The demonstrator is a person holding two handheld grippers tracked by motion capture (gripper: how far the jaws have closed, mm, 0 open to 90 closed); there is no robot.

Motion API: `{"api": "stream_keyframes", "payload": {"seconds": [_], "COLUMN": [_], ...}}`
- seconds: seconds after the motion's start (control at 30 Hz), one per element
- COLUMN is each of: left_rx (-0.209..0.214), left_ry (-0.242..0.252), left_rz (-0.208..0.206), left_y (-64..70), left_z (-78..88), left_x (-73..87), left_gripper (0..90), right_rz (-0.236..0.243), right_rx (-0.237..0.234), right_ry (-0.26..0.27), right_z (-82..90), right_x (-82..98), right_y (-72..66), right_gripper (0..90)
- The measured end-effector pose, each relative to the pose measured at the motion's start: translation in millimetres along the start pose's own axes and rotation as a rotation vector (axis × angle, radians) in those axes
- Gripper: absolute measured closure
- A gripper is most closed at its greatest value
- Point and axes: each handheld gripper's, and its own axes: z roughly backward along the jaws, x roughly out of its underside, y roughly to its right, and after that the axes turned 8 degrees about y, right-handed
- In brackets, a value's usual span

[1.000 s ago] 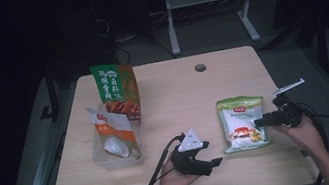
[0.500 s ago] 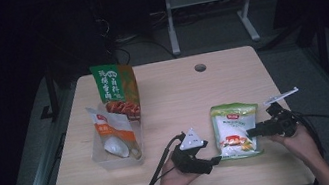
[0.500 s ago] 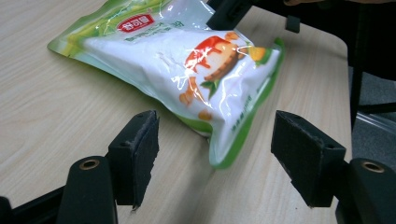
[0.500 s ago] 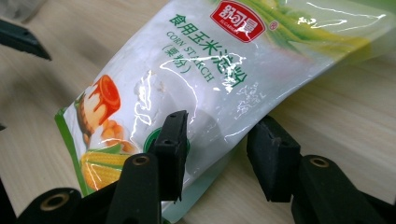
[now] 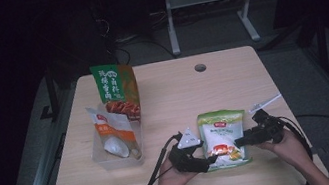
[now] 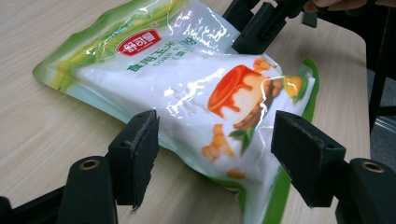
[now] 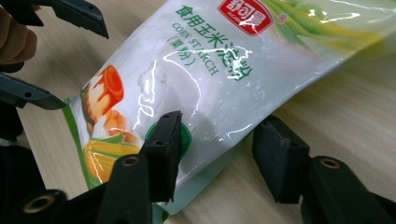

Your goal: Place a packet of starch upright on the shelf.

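A green and white corn starch bag (image 5: 221, 136) lies flat near the table's front edge. My left gripper (image 5: 199, 160) is at its lower left corner. In the left gripper view that corner of the bag (image 6: 201, 93) lies between the open jaws of the left gripper (image 6: 219, 158), and neither pad presses it. My right gripper (image 5: 246, 138) comes in from the bag's right side. Its jaws have just been opening. In the right gripper view the bag's edge (image 7: 210, 70) sits between the spread jaws of the right gripper (image 7: 222, 154), with one pad (image 7: 166, 140) over the film.
At the left a clear plastic bin (image 5: 113, 159) holds an orange and white pouch (image 5: 115, 136) and a tall green snack bag (image 5: 116, 88). A cable hole (image 5: 200, 67) is at the back of the table. Cables trail off the front edge.
The right gripper has dragged the corn starch bag left and toward the front edge, up to the left gripper. The left hand has stayed put.
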Motion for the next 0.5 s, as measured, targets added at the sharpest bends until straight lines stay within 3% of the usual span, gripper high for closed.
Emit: {"api": "stream_keyframes", "payload": {"seconds": [0.03, 0.17, 0.4, 0.5], "left_rx": [-0.008, -0.002, -0.010, -0.016], "left_ry": [-0.007, -0.010, -0.007, -0.010], "left_rz": [0.004, 0.015, 0.028, 0.036], "left_y": [-2.2, -5.0, -7.8, -9.5], "left_z": [0.2, -0.2, -0.8, -0.8], "left_x": [2.2, 4.1, 4.2, 4.6], "left_gripper": [31.6, 31.3, 31.2, 31.3], "right_rz": [-0.003, -0.022, -0.053, -0.092], "right_rx": [0.015, 0.032, 0.043, -0.009], "right_ry": [0.005, 0.025, 0.022, 0.024], "right_z": [-0.2, 0.6, -4.4, -10.3], "right_x": [-1.2, -4.4, -9.9, -10.0], "right_y": [1.9, 8.9, 17.6, 23.7], "right_gripper": [41.7, 35.9, 35.8, 43.8]}}
